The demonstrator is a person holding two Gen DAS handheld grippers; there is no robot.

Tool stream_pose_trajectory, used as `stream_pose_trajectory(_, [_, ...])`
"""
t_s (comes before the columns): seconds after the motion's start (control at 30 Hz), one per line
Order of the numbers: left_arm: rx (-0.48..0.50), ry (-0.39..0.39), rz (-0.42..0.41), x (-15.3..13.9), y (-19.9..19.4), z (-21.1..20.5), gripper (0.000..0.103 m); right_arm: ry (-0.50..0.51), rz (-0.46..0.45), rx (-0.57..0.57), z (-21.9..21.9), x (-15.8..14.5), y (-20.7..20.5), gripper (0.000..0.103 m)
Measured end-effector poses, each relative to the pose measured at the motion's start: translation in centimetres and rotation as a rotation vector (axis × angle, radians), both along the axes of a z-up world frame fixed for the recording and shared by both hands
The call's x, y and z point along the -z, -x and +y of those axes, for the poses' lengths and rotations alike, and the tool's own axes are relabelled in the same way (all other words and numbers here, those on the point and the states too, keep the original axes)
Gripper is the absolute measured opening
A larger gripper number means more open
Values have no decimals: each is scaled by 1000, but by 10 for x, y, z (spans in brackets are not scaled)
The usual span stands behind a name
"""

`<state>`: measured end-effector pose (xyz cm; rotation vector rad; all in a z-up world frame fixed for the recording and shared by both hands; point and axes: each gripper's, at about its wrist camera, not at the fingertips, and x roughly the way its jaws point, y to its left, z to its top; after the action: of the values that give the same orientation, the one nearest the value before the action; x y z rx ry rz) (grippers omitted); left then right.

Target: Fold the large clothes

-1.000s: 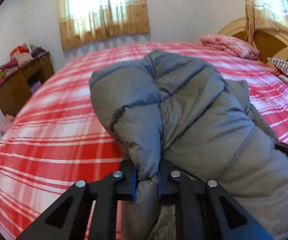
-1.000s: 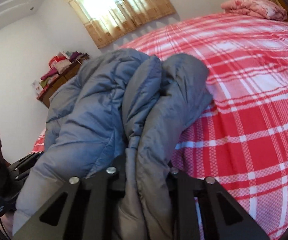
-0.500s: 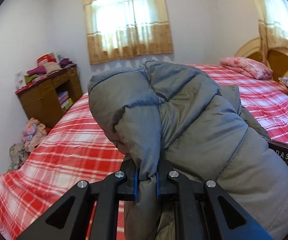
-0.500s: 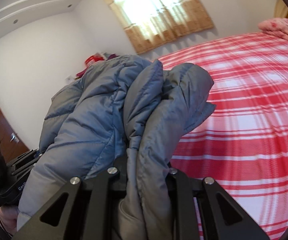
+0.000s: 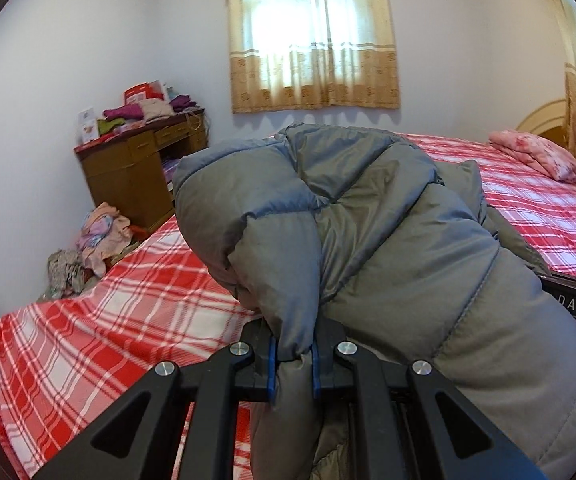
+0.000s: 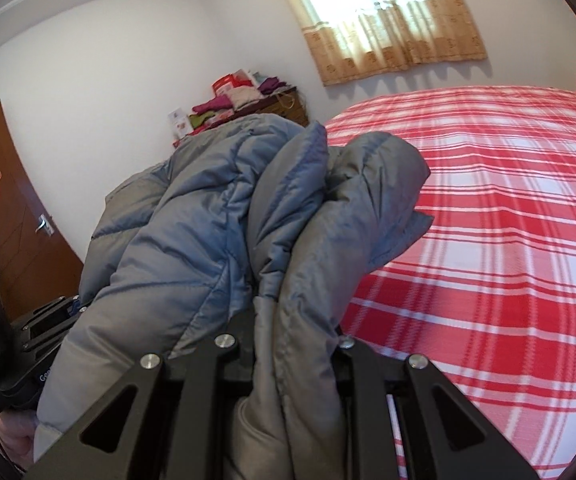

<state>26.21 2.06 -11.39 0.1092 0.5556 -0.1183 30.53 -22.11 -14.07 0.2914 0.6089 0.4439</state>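
Lifted higher off the bed (image 5: 136,304), the jacket (image 5: 387,240) bulges ahead of my grippers. Left gripper (image 5: 292,364) and right gripper (image 6: 293,344) each clench its padding.

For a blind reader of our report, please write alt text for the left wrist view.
The left gripper is shut on a fold of a grey puffer jacket, held up over a bed with a red plaid sheet. Behind stand a curtained window and a wooden cabinet piled with clothes.
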Motion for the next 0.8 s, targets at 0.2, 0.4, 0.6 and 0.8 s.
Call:
stream_pose_trajectory(0.2, [-40,10,9,13,0,22,12,34,14,-35,21,7,-9,19])
stream_pose_trajectory(0.4, [-66,20,27,28,-8,34,12,66,47,-40,29,21,-27,19])
stream_pose_trajectory(0.6, [-92,1,40,47,-14,41,12,105,78,-33,35,34,-31,19])
stream_pose_trajectory(0.8, [-109,6,58,64,-19,56,12,141,93,-34,42,41,-31,19])
